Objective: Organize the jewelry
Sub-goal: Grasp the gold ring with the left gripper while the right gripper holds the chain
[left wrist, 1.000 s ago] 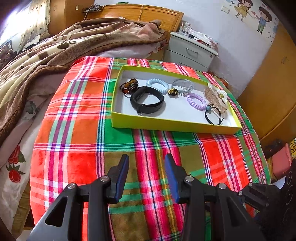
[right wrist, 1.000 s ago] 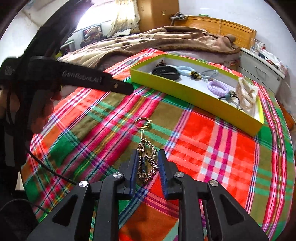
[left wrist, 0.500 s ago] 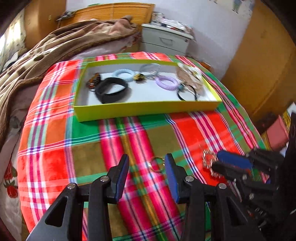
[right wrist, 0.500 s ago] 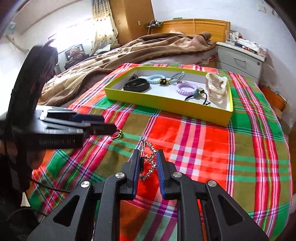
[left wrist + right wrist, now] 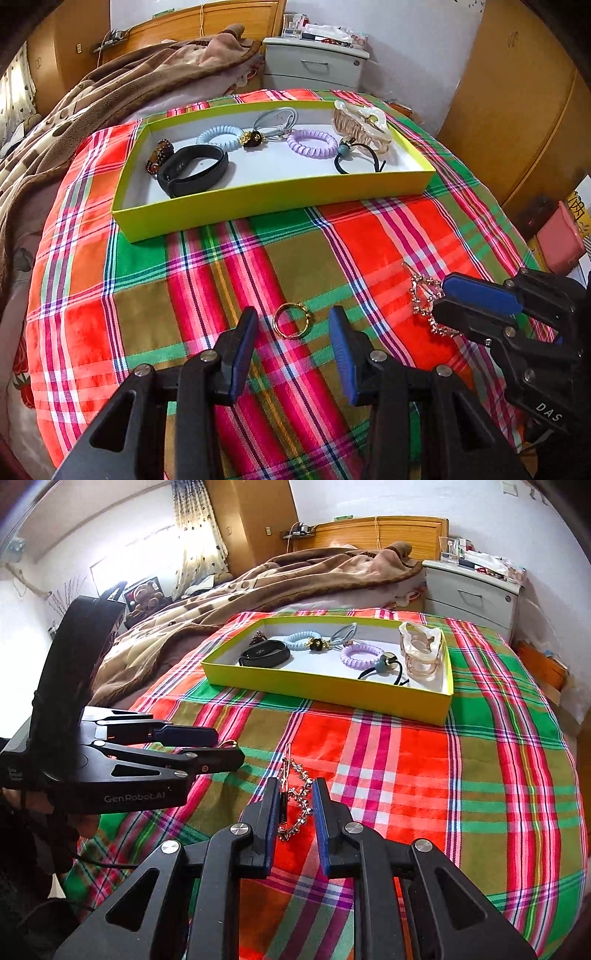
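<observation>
I hold my left gripper (image 5: 291, 338) low over the red, green and olive plaid cloth (image 5: 369, 236), jaws spread wide, so that the small gold ring (image 5: 291, 320) lies on the cloth just ahead of my blue fingertips (image 5: 245, 341) and roughly centred between them; I judge that this lines me up to close on it next. My right gripper (image 5: 295, 812) sits further right, its jaws drawn narrow around the sparkly silver chain bracelet (image 5: 295, 797); the chain lies between the pads on the cloth, but I cannot tell whether they actually pinch it yet. Both pieces are well apart from the shallow yellow-green cardboard tray (image 5: 273, 199), which sits toward the far side of the cloth and already holds a black band (image 5: 194, 170), a pale blue coil tie (image 5: 219, 134), a lilac coil tie (image 5: 312, 143) and a translucent claw clip (image 5: 360, 123). The white floor at its near side is bare, a likely spot for these two.
</observation>
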Motion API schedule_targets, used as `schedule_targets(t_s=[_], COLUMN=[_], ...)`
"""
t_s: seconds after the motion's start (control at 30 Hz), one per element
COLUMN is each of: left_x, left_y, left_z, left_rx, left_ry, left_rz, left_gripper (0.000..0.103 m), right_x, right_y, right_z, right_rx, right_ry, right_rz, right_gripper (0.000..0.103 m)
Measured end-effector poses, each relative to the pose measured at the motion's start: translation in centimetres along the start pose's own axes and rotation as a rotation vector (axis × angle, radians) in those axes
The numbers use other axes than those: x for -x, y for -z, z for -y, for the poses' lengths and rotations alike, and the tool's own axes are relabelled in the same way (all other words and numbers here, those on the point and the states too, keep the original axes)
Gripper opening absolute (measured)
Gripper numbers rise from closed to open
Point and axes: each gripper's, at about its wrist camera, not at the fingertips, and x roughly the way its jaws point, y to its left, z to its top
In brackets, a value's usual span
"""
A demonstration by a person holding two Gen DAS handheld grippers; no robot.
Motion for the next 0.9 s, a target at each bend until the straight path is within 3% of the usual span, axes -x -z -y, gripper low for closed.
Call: schedule_targets(t_s=[0.17,0.37,0.9], left_x=[0.0,0.0,1.2], left_y=[0.0,0.0,-0.4], left_z=[0.1,-0.4,-1.6], left_rx=[0.001,0.018,0.052], left_ry=[-0.011,-0.037,-0.04], left_rz=[0.005,0.006,0.034], left_gripper=[0.041,0.023,0.023], right_x=[-0.1,-0.1,0.2], right_y=[0.1,0.0,-1.1], right_z=[-0.1,0.0,0.1], right_rx=[0.004,0.0,-0.005], right_ry=[0.001,0.004,0.021], right_rz=[-0.002,-0.002,0.023], right_gripper=[0.018,0.018,0.018])
